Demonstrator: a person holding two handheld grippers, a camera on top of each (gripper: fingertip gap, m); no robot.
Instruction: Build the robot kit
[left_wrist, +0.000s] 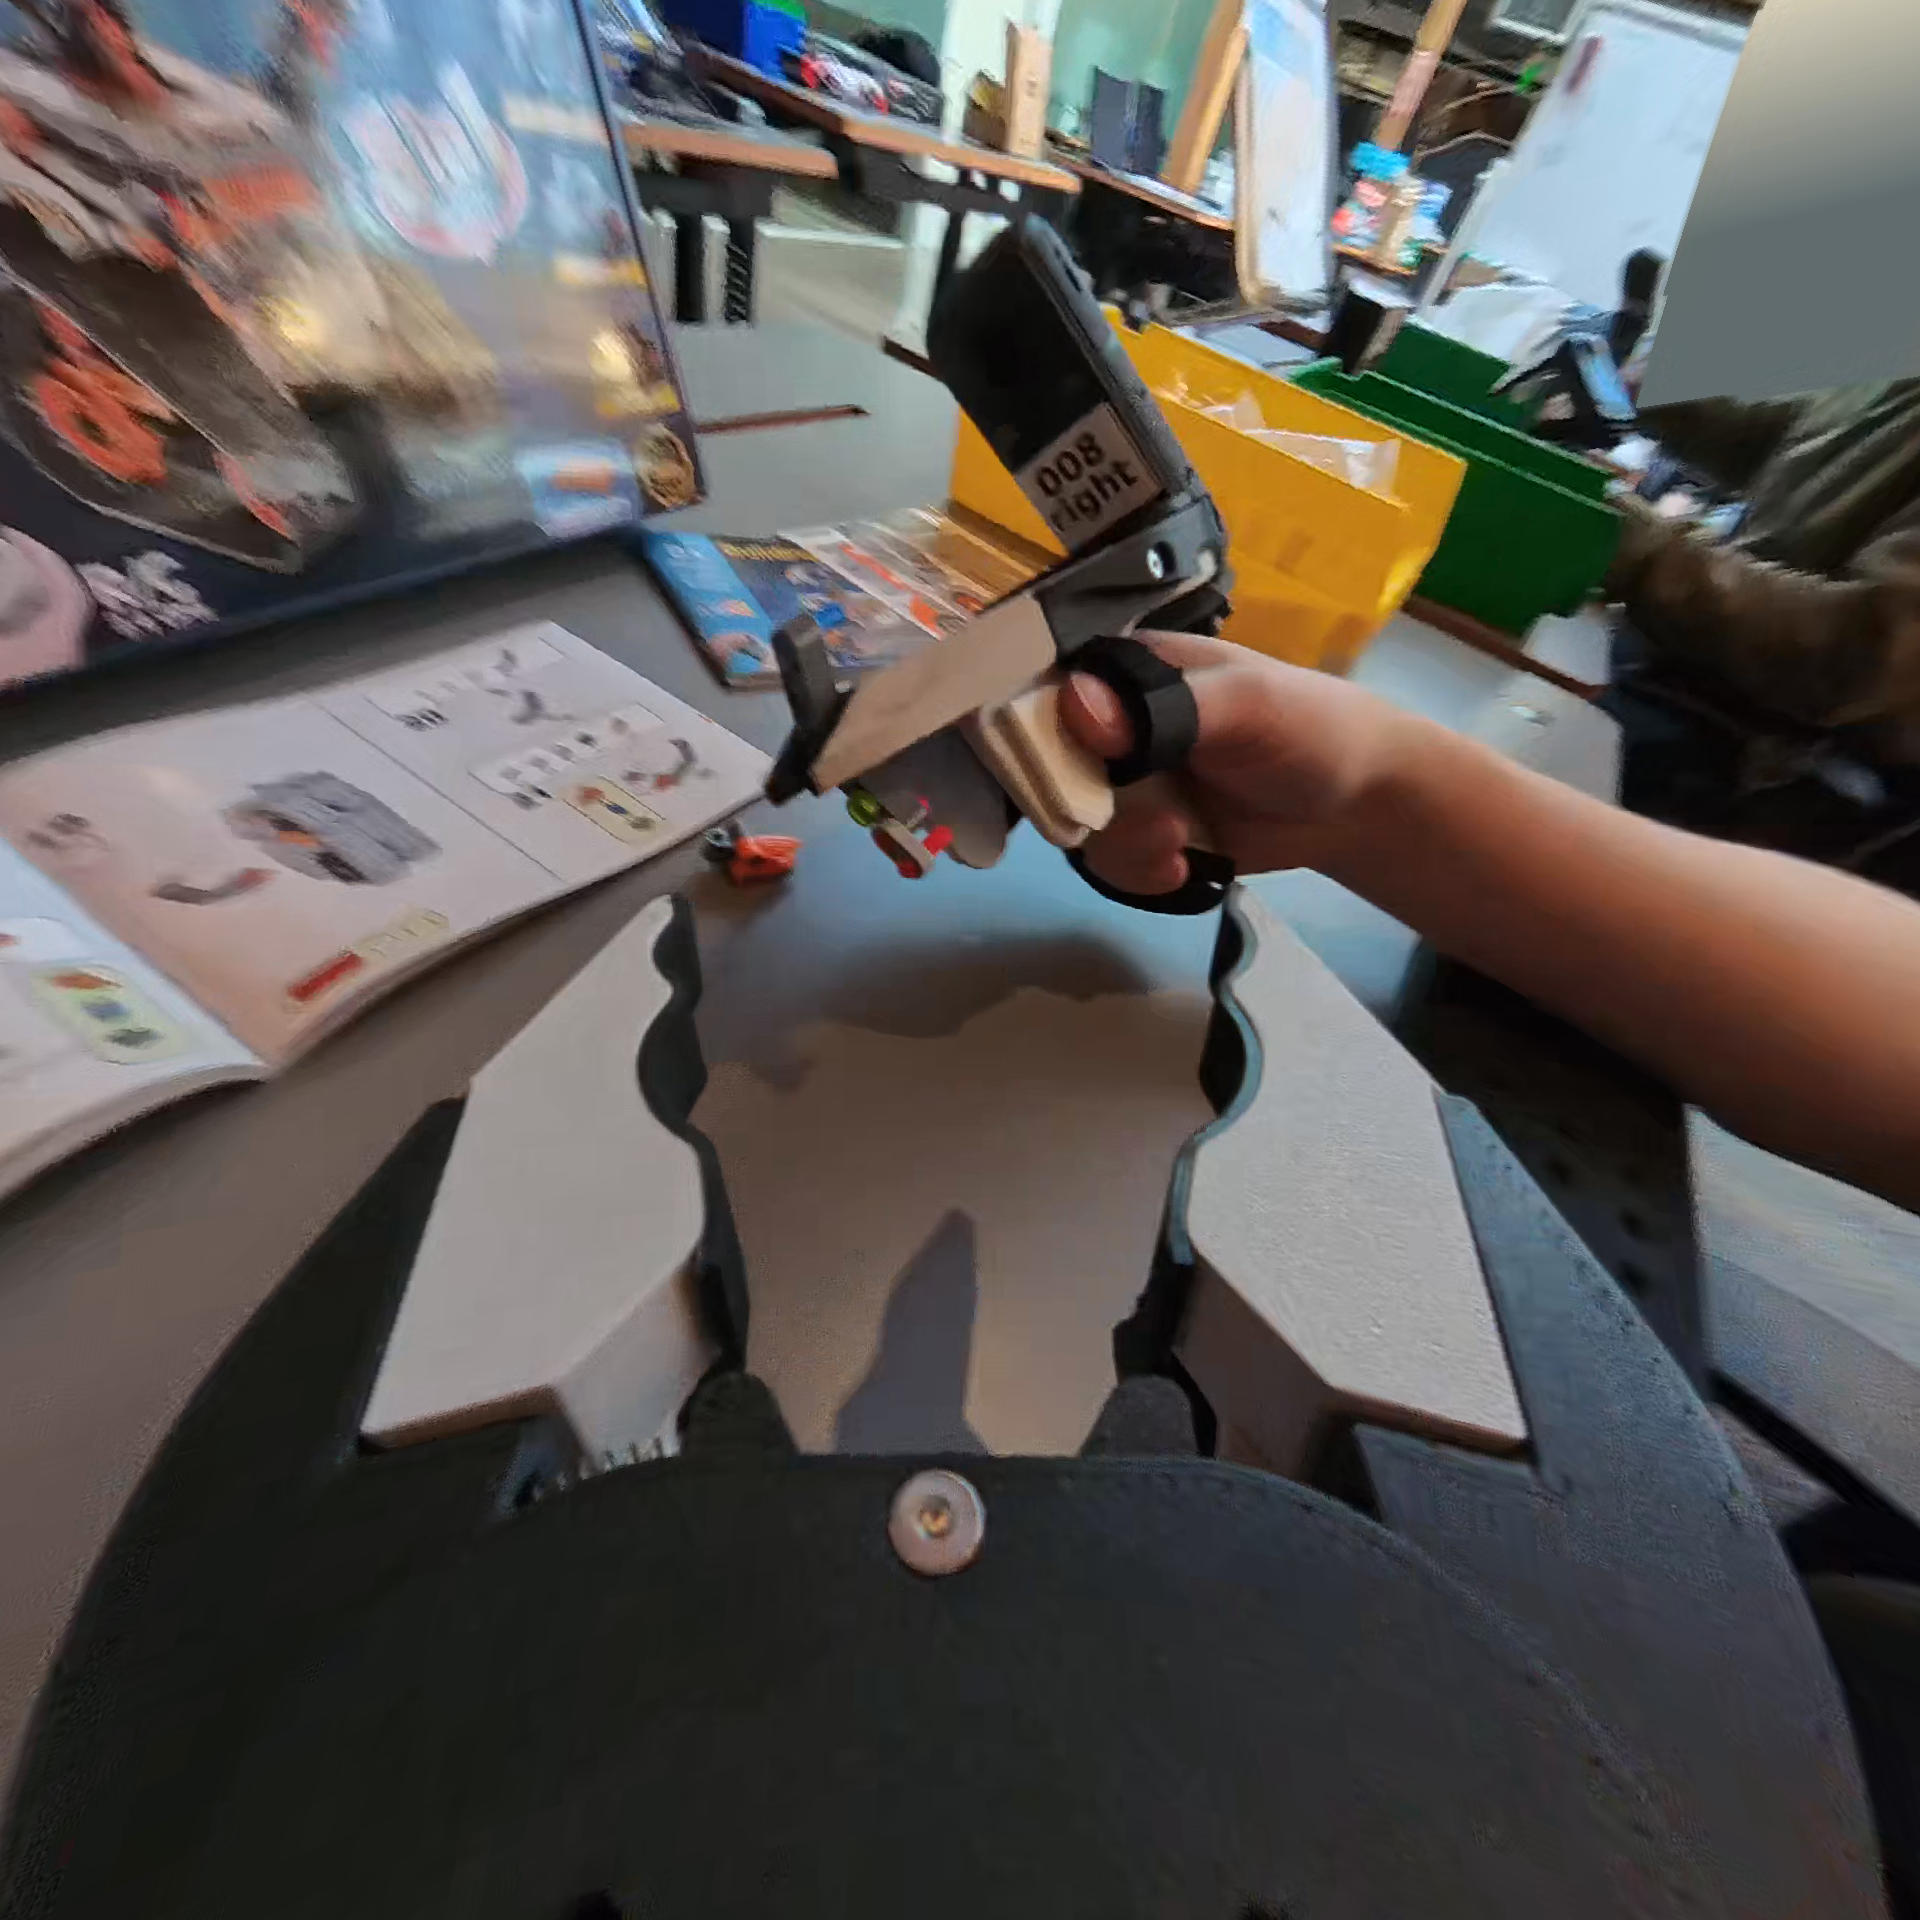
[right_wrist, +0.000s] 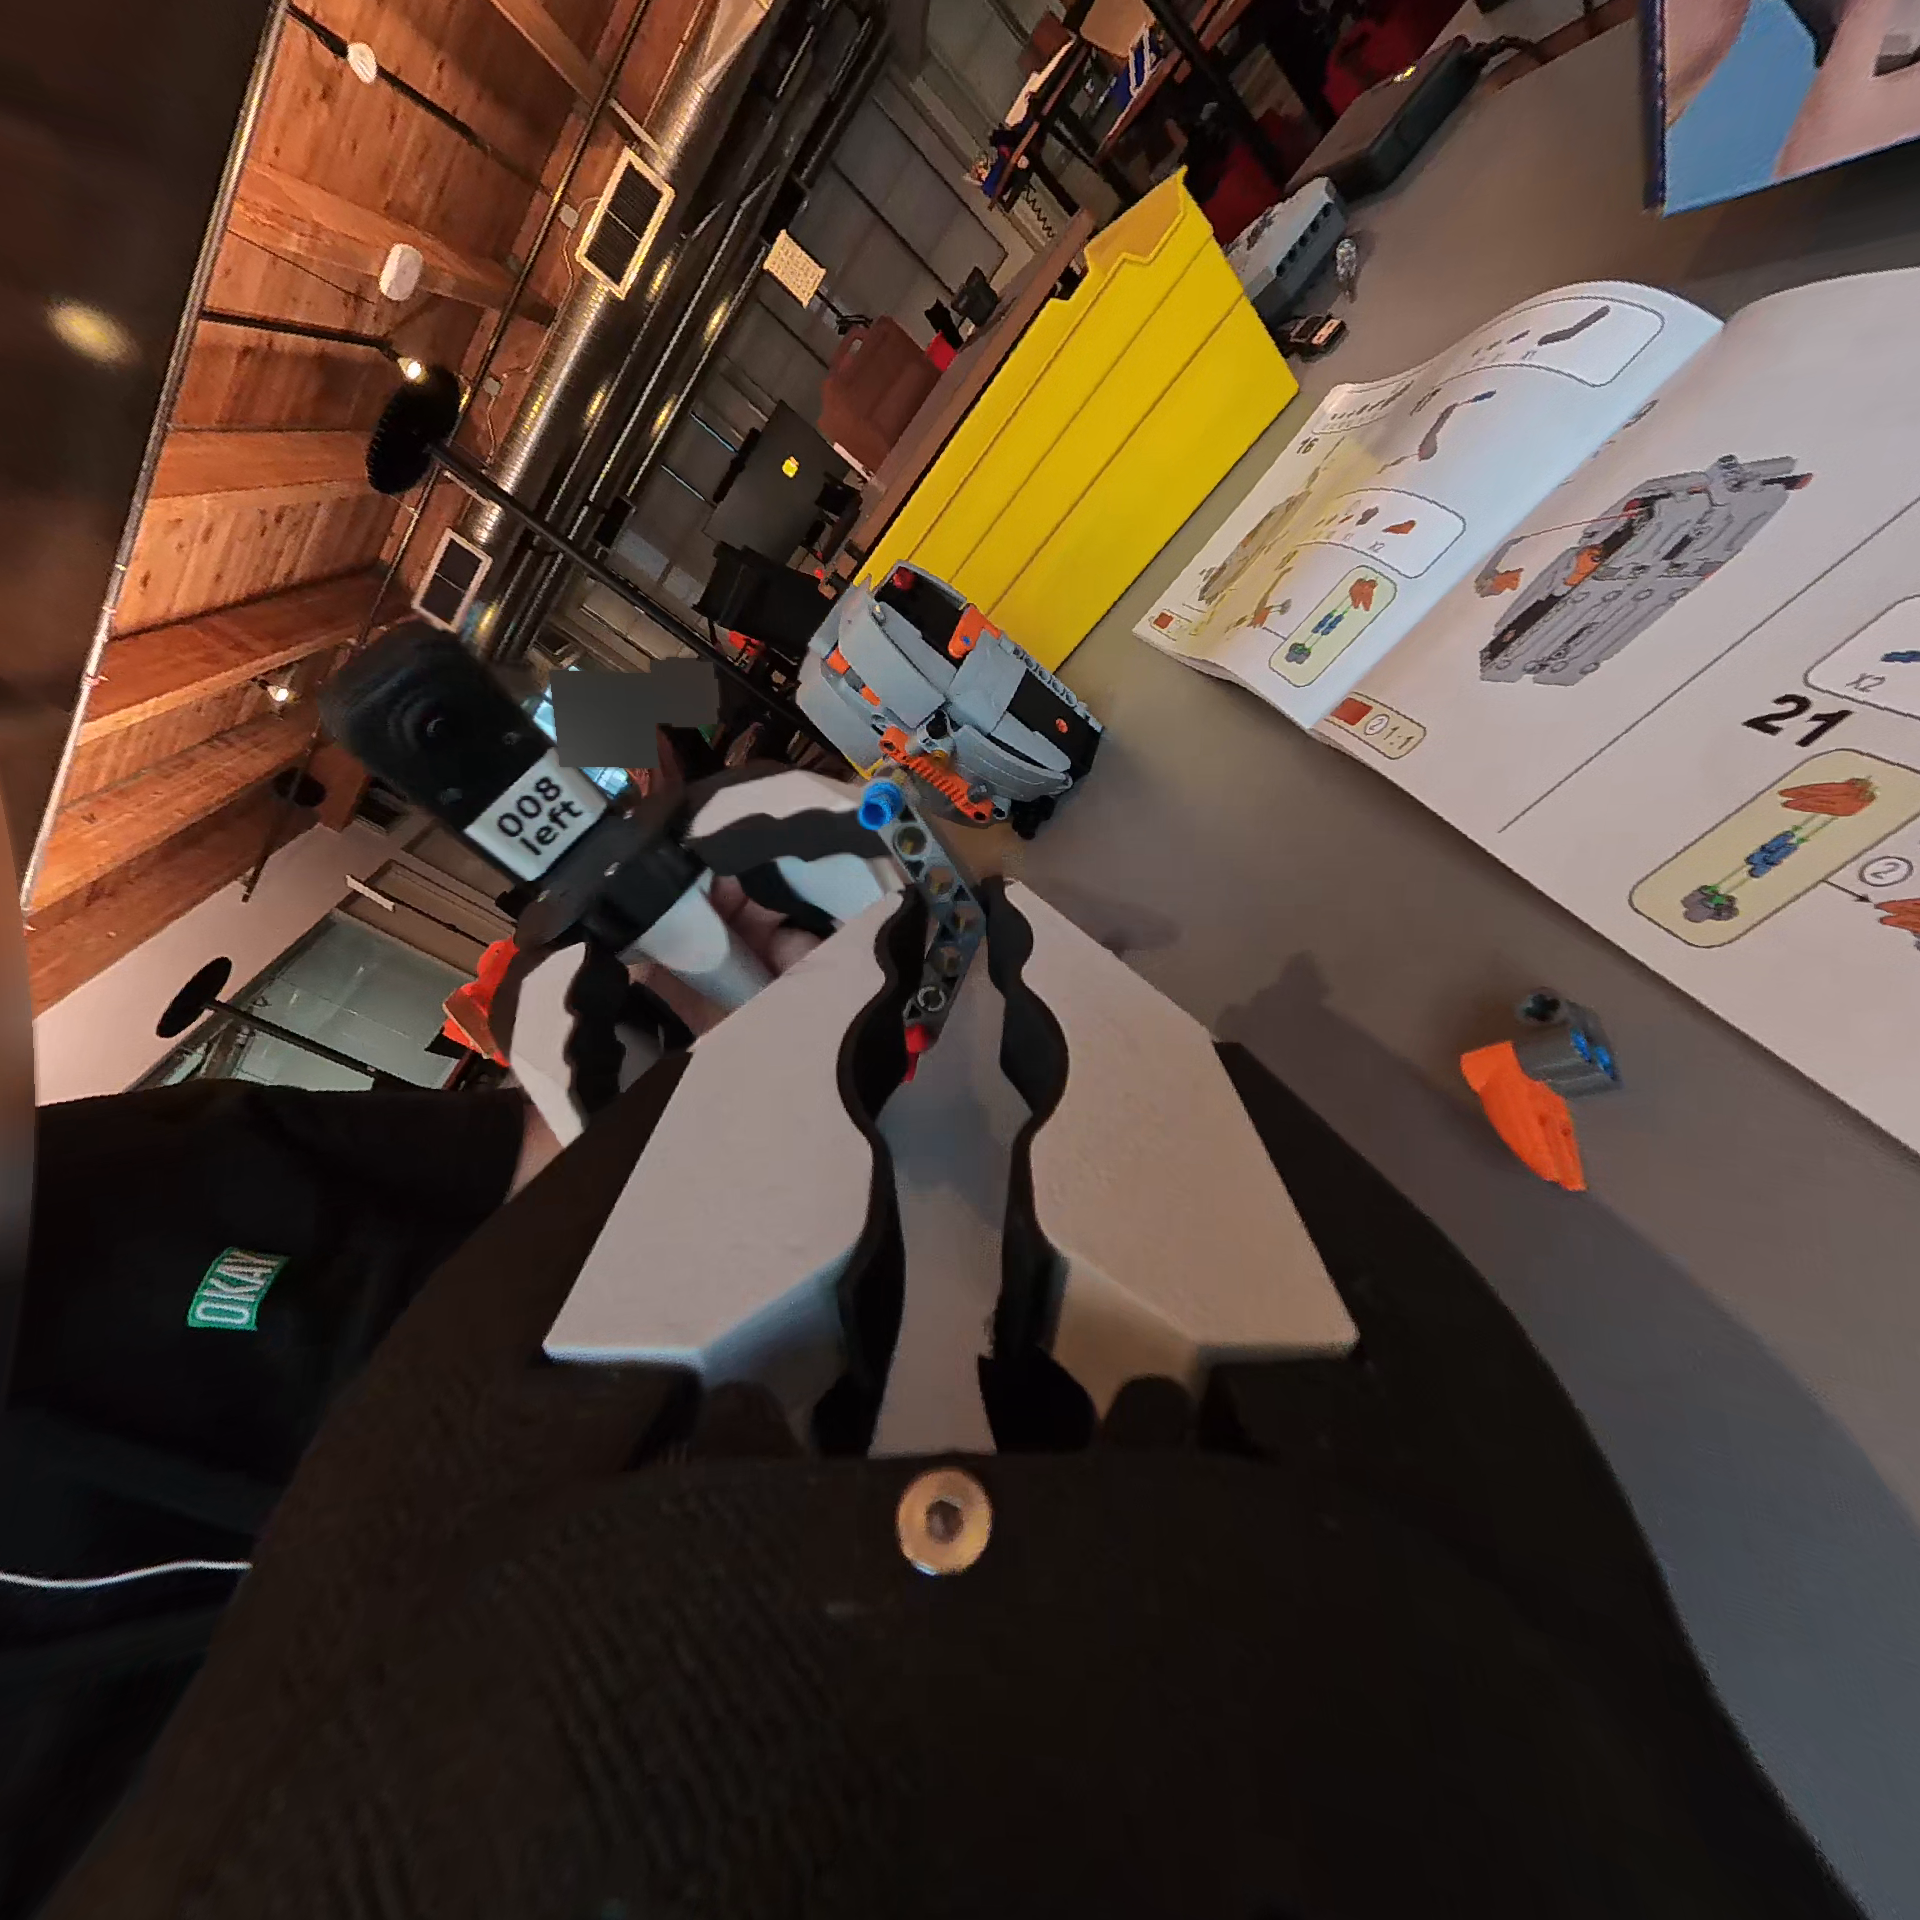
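My right gripper (right_wrist: 951, 902) is shut on a grey holed beam (right_wrist: 940, 888) with a blue pin at its top and a red pin lower down, held above the grey table. The left wrist view shows this gripper (left_wrist: 883, 816) in a person's hand, with the pinned piece (left_wrist: 906, 836) between its fingers. My left gripper (left_wrist: 956, 935) is open wide and empty, just behind the right one. It also shows in the right wrist view (right_wrist: 738, 971), open, close to the left of the beam. A small orange and grey piece (right_wrist: 1538, 1091) lies on the table (left_wrist: 935, 1091) beside them.
An open instruction booklet (left_wrist: 364, 831) lies to the left. A big printed box (left_wrist: 312, 312) stands behind it. A partly built grey model (right_wrist: 945, 686) sits by a yellow bin (right_wrist: 1091, 436). A green bin (left_wrist: 1507, 499) and more booklets (left_wrist: 831, 592) lie beyond. One gripper's finger ends stand about 5 cm off the other's.
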